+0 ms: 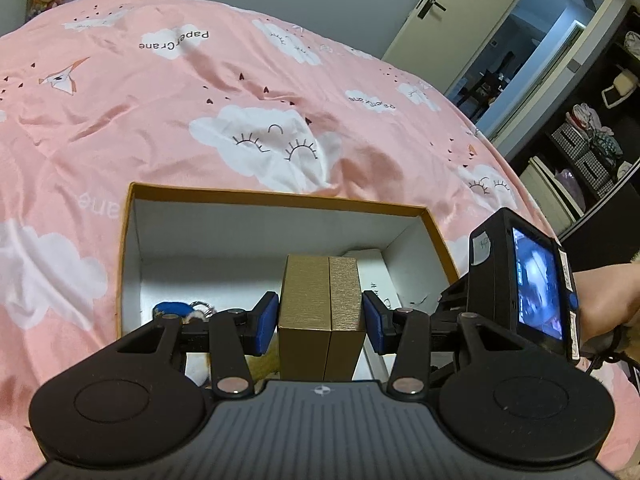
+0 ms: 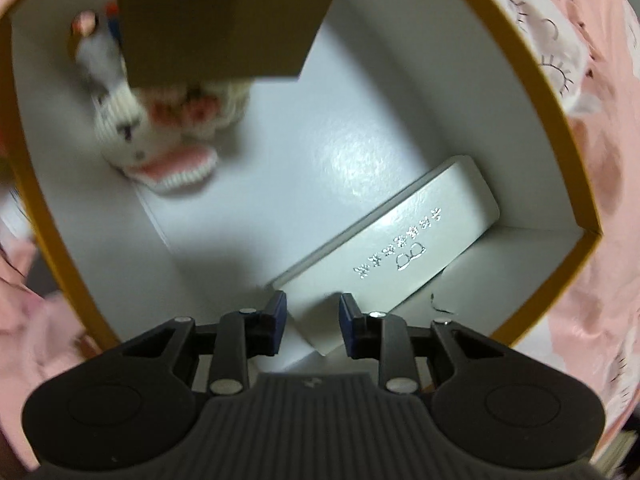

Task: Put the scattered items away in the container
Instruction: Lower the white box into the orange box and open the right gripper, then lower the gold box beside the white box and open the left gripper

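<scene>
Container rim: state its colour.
Mustard yellow rim around white walls; clearest in the right wrist view.

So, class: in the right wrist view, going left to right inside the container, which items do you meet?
Knitted bunny toy → gold box, held above the toy → white glasses case.

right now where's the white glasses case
In the right wrist view the white glasses case lies flat inside the orange-rimmed box, against its right wall, just ahead of the right gripper.

The gold box [image 1: 322,316] looks like brushed matt card, the glasses case [image 2: 394,246] at 4 o'clock is pebbly and glossy, and the bunny [image 2: 160,136] is knitted yarn.
</scene>
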`<state>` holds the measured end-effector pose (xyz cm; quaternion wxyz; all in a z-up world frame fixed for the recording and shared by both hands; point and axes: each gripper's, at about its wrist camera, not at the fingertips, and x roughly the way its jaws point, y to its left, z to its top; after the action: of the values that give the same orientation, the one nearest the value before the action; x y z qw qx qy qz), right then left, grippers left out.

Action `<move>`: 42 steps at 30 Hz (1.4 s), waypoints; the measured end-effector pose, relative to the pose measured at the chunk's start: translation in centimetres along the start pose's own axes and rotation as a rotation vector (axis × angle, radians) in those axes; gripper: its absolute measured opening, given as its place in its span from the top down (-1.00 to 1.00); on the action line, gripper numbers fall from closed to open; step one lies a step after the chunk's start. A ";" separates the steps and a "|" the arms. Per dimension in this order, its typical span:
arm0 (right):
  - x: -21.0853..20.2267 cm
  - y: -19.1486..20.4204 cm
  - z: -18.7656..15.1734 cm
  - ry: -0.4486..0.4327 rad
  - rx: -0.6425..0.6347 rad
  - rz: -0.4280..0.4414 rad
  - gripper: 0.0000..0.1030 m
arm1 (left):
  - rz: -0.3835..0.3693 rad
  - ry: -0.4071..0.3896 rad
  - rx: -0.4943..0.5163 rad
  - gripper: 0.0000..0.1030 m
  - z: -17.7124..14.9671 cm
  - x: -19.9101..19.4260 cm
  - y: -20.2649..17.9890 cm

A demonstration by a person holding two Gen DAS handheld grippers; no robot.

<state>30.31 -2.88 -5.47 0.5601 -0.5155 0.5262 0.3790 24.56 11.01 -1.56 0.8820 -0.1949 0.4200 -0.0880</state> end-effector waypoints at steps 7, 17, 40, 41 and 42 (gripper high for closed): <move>-0.7 -0.6 0.3 -0.056 0.099 -0.028 0.30 | 0.001 0.020 0.006 -0.01 -0.3 0.2 -0.2; -7.2 -1.4 -2.2 -0.297 0.278 0.007 0.36 | -0.124 0.111 0.118 -0.01 -0.4 2.3 -2.2; -0.8 -9.4 -12.8 -0.480 0.714 0.074 0.30 | -0.404 0.340 0.652 -0.01 -3.0 9.8 -9.8; -0.8 -9.4 -12.8 -0.480 0.711 0.076 0.30 | -0.416 0.350 0.655 -0.01 -2.9 10.1 -10.0; -0.6 -9.4 -12.8 -0.480 0.709 0.078 0.30 | -0.426 0.362 0.659 -0.01 -2.7 10.4 -10.2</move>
<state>36.75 -17.00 -2.11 0.7943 -0.1680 0.4979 0.3050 29.13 -2.27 -6.19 0.7714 0.0336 0.4676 -0.4303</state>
